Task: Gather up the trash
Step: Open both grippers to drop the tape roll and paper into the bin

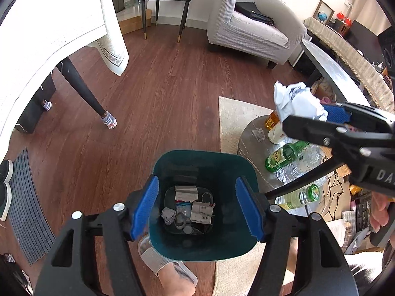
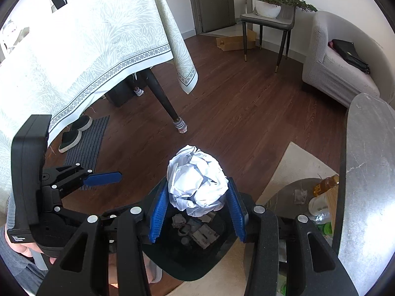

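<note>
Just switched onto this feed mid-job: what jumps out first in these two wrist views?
The big crumpled white paper ball stands out, pinched between the blue pads of the right gripper above the dark teal plastic trash bin. The bin sits on the wood floor, already holding grey paper scraps, with the left gripper open and empty over it. Beside it, the low grey marble-look table carries a green glass bottle lying down.
</note>
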`<act>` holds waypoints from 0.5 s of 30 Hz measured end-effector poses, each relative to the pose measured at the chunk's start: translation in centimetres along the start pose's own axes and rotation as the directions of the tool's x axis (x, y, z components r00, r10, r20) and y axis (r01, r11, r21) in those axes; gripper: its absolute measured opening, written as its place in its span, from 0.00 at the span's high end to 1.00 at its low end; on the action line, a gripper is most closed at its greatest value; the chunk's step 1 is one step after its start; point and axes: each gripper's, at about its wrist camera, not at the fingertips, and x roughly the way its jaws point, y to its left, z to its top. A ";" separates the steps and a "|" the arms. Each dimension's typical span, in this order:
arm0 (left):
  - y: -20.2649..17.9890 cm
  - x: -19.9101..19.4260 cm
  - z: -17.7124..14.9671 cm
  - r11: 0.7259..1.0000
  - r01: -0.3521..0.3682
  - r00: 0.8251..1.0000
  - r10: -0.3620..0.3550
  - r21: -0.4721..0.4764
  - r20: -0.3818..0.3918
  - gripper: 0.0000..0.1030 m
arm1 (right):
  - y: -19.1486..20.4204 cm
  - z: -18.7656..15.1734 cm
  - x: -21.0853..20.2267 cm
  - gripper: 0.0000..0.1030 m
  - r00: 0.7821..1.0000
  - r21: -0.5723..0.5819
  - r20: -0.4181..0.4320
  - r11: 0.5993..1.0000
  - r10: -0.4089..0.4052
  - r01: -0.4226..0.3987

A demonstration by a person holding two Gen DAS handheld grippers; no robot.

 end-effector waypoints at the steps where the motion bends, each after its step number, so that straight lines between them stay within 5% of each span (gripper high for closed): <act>1: 0.1 -0.4 0.2 1.000 -0.001 1.000 0.001 -0.005 0.013 0.36 | 0.2 0.0 0.4 0.55 1.000 -0.003 -0.007 1.000 -0.001 0.001; 15: 0.4 -5.3 2.0 1.000 -0.016 0.986 0.014 0.010 0.167 0.58 | 3.2 -2.0 5.4 0.55 0.990 -0.056 -0.138 0.998 -0.005 -0.003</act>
